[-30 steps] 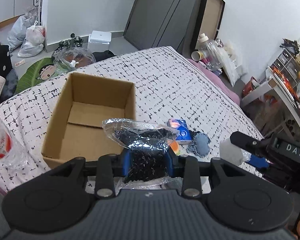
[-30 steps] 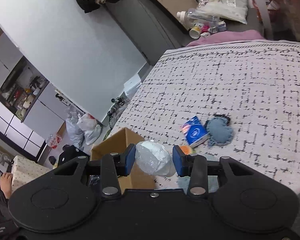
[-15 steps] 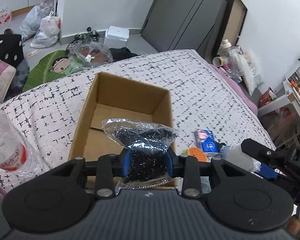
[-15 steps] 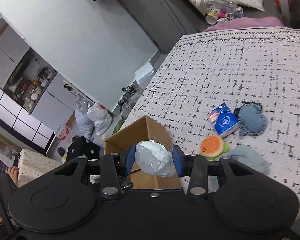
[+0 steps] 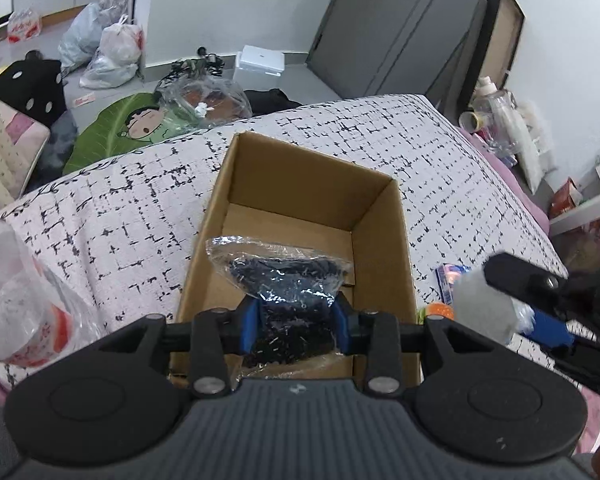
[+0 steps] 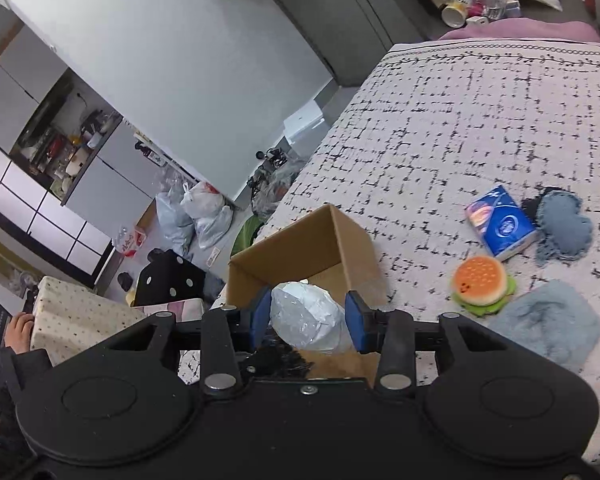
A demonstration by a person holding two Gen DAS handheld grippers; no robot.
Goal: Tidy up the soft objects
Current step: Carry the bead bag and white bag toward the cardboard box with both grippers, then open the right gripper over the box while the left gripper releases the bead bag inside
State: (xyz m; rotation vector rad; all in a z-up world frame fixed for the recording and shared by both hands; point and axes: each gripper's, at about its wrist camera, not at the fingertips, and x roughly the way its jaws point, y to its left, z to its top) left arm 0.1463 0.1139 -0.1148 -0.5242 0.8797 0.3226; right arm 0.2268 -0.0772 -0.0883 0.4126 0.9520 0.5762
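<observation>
- Both views are evenly and brightly lit by soft, diffuse light; its source cannot be seen.
- Shadows are faint: a mild shade falls inside the cardboard box.
- Small glints show on the clear wrap of the dark bag.
- Fisheye distortion bends the bed edge and walls, with dark corners.
- The white bundle in the left wrist view is blurred, and the burger toy slightly soft.

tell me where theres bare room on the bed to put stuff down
Bare bedspread lies beyond the tissue pack, toward the far edge. Crowded: the burger toy, blue pouch and fluffy blue cloth cluster beside the cardboard box.
</observation>
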